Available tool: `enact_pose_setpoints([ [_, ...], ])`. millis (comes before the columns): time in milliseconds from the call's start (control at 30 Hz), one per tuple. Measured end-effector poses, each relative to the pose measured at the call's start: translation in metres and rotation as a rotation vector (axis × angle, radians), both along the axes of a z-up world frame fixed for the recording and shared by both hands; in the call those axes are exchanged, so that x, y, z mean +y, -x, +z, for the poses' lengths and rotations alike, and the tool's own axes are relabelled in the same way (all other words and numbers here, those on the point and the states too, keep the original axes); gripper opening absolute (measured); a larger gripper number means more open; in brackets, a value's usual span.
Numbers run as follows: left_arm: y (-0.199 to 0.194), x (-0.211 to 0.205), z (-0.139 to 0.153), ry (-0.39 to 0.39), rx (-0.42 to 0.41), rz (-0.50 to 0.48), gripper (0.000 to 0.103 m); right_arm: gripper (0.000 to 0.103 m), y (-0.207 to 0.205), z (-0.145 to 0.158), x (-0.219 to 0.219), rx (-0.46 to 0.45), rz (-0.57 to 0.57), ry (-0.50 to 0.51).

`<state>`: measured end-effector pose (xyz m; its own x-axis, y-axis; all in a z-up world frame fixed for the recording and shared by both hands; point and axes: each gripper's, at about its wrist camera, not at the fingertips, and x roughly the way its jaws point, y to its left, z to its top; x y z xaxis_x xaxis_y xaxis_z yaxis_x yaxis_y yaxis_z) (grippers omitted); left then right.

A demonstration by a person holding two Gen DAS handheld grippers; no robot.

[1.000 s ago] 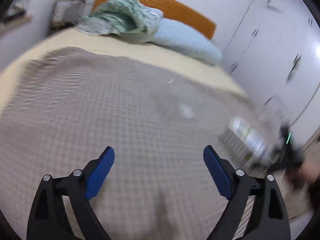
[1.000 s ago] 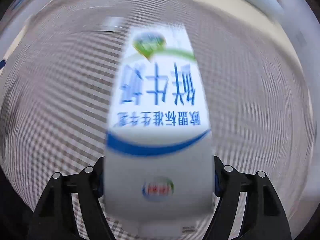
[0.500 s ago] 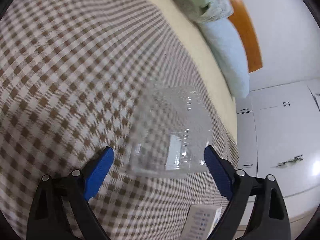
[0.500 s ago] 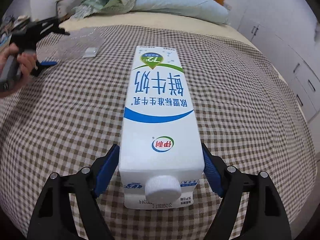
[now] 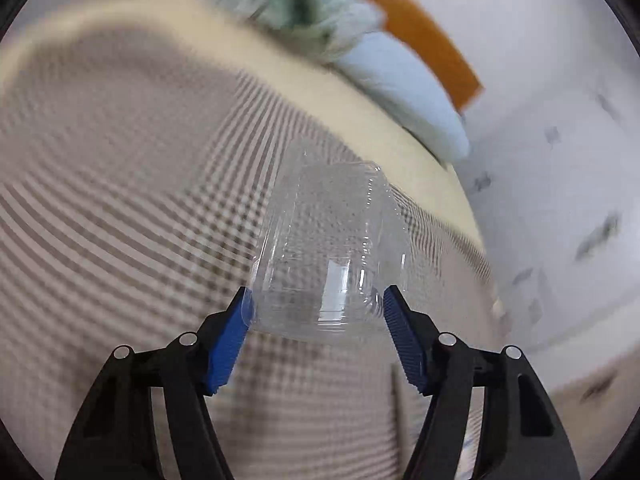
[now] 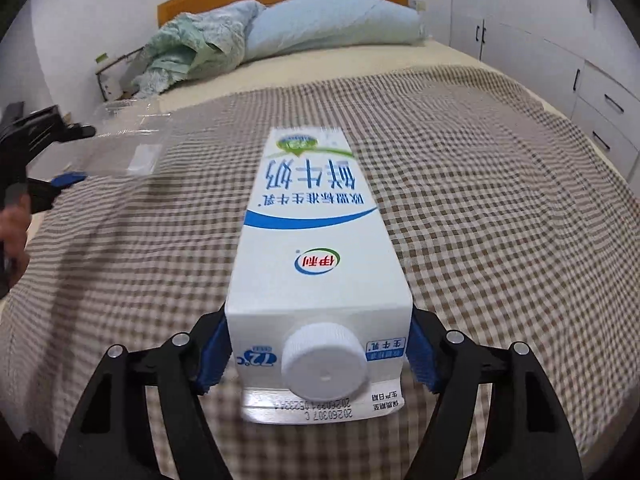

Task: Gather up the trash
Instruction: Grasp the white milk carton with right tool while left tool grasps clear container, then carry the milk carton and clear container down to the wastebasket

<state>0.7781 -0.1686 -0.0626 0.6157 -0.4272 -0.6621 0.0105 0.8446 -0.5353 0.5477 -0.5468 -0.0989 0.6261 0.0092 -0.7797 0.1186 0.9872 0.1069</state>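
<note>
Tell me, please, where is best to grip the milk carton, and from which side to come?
Probably the milk carton is best gripped at its cap end, across the two flat side walls, coming along its length. It lies flat on the checked blanket, and the right gripper holds it so.

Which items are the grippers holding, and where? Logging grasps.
Left gripper: clear plastic container, by its near end. Right gripper: milk carton, by its cap end.

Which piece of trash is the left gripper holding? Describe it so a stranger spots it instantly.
Find the bed's checked blanket. Above its left side, the left gripper clamps a clear plastic container. Unlike the white milk carton, it is see-through and unprinted.
</note>
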Motion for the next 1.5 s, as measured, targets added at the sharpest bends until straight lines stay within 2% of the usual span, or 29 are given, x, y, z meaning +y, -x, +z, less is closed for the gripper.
enact_pose_setpoints([
  [100,0.062,-0.002,0.039,-0.247,-0.161,-0.047,0.064,0.070,0.022,0.019,0.012,0.000,0.032,0.005],
  [133,0.083,0.000,0.050,-0.307,-0.197,-0.056,0.064,0.069,0.028,0.021,0.014,0.002,0.045,0.007],
  [167,0.097,0.003,0.058,-0.330,-0.209,-0.062,0.064,0.069,0.038,0.026,0.018,0.000,0.060,0.014],
  [300,0.153,0.018,0.085,-0.335,-0.212,-0.065,0.064,0.069,0.076,0.044,0.029,-0.008,0.082,0.035],
  [433,0.220,0.015,0.110,-0.353,-0.274,-0.107,0.064,0.069,0.127,0.063,0.034,-0.031,0.073,0.065],
  [633,0.319,-0.019,0.111,-0.317,-0.288,-0.259,0.064,0.069,0.223,0.083,0.007,-0.061,-0.008,0.102],
  [833,0.403,-0.084,0.054,-0.350,-0.203,-0.519,0.064,0.069,0.328,0.076,-0.027,-0.061,-0.122,0.074],
  [1000,0.445,-0.139,0.002,-0.395,-0.118,-0.688,0.064,0.069,0.388,0.058,-0.047,-0.023,-0.175,0.069],
  [1100,0.446,-0.169,-0.034,-0.436,-0.024,-0.759,0.064,0.069,0.418,0.046,-0.058,0.005,-0.203,0.053],
  [1233,0.458,-0.214,-0.082,-0.534,0.057,-0.885,0.064,0.069,0.445,0.029,-0.072,0.030,-0.250,0.021],
  [1367,0.454,-0.256,-0.150,-0.670,0.216,-0.970,0.064,0.069,0.461,0.007,-0.079,0.086,-0.265,-0.009],
  [1433,0.451,-0.271,-0.192,-0.737,0.338,-0.982,0.064,0.069,0.463,-0.008,-0.083,0.130,-0.265,-0.025],
  [1500,0.447,-0.281,-0.224,-0.769,0.442,-0.979,0.064,0.069,0.462,-0.028,-0.085,0.175,-0.263,-0.046],
])
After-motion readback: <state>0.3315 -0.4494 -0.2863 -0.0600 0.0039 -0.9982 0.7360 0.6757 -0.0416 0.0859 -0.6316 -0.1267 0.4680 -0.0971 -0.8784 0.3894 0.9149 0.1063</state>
